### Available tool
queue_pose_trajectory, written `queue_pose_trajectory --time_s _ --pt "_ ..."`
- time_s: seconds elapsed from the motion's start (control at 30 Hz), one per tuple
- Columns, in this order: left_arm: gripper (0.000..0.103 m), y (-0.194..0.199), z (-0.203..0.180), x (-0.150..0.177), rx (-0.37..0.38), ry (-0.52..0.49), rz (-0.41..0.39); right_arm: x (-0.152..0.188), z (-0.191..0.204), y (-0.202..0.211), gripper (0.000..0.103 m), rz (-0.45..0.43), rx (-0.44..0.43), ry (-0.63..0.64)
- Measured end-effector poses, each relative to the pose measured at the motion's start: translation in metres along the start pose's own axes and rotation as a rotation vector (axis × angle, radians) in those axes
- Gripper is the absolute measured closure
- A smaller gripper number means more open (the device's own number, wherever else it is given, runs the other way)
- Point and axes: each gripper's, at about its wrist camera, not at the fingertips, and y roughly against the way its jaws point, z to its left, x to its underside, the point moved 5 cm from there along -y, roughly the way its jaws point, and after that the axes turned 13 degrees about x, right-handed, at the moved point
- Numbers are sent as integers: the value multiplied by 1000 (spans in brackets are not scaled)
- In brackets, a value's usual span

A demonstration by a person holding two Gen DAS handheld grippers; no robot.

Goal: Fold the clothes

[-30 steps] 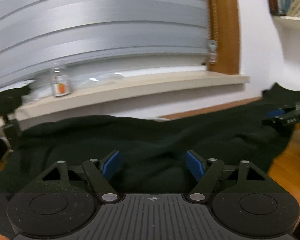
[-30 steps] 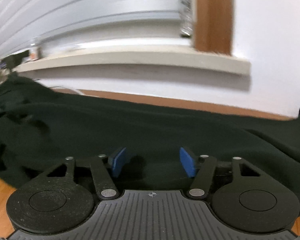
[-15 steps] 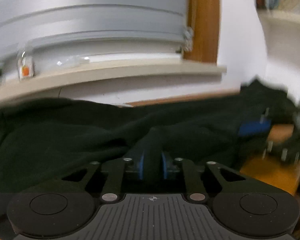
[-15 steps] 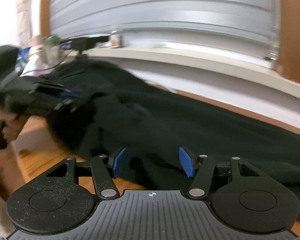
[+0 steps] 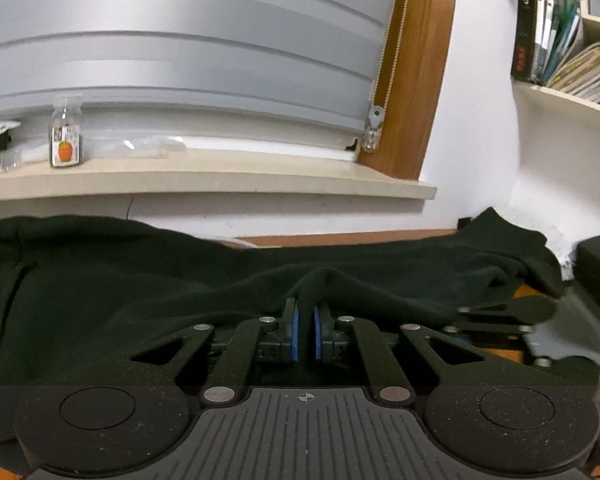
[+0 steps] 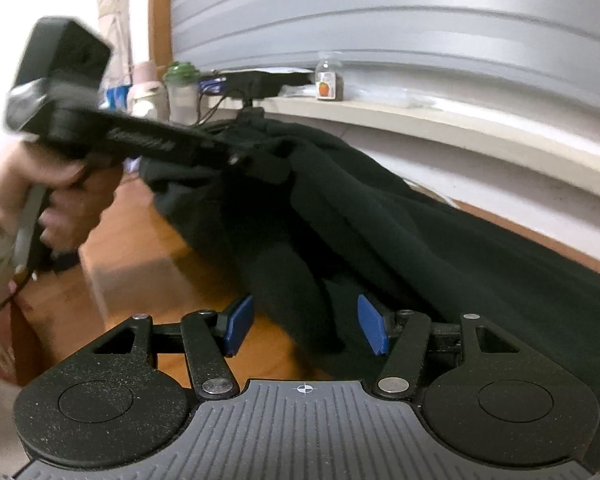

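On the wooden table [image 6: 120, 272] under the window sill [image 5: 204, 184], a dark green garment [image 5: 140, 280] lies spread long, its far edge running close along the wall. The left gripper [image 5: 305, 334] has its blue pads squeezed nearly together on a pinched ridge of that cloth, and the fabric tents up from the grip — a hold taken, I'd say, so the near edge can be carried over for a fold. Seen from the right wrist, a hand [image 6: 56, 196] steers that left tool at the garment's bunched end. The right gripper [image 6: 306, 328] sits with its jaws about halfway apart, a fold of the cloth hanging between the pads but neither pad pressing it: lined up to take a second corner, it looks like, so both ends can travel together. A small jar [image 5: 65, 136] with an orange label stands on the sill, well clear.
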Motion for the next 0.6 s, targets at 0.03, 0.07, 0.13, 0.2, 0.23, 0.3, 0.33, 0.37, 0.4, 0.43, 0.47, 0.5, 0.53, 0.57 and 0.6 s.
queue_pose_trajectory --time_s 0.03,0.07,0.13,0.2,0.23,0.3,0.33,0.37,0.4,0.43,0.47,0.5,0.53,0.57,0.6 --pt "93 2 1 0 1 6 -1 -3 2 -6 46 6 -21 -12" --pt "93 6 3 0 -1 9 -7 -5 7 -11 46 6 -49 -19" --pt "93 16 6 -2 -5 13 -31 -10 18 -20 46 4 -92 -10" --pt "93 31 16 -6 -44 17 -64 -12 32 -28 46 12 -100 22" --pt "93 38 22 -7 -71 18 -76 -13 37 -33 45 19 -91 33" --pt "88 49 38 -6 -138 10 -73 -15 40 -41 45 26 -72 30" --pt "88 51 48 -3 -192 -5 -60 -16 39 -44 46 31 -74 18" --pt "88 53 57 -1 -249 -23 -46 -17 37 -45 49 33 -80 2" --pt "88 55 67 3 -292 -35 -28 -17 34 -45 59 37 -86 -13" --pt "88 56 75 7 -314 -31 -17 -16 30 -45 68 41 -93 -28" --pt "88 58 83 10 -329 -15 -10 -16 26 -44 84 45 -101 -43" --pt "88 59 91 13 -340 0 -6 -14 22 -42 91 43 -113 -62" --pt "88 60 98 15 -353 10 -2 -13 21 -34 95 35 -131 -71" --pt "88 61 105 18 -370 19 4 -12 22 -26 96 25 -151 -79" --pt "88 61 109 21 -384 21 15 -11 22 -17 96 16 -171 -86"
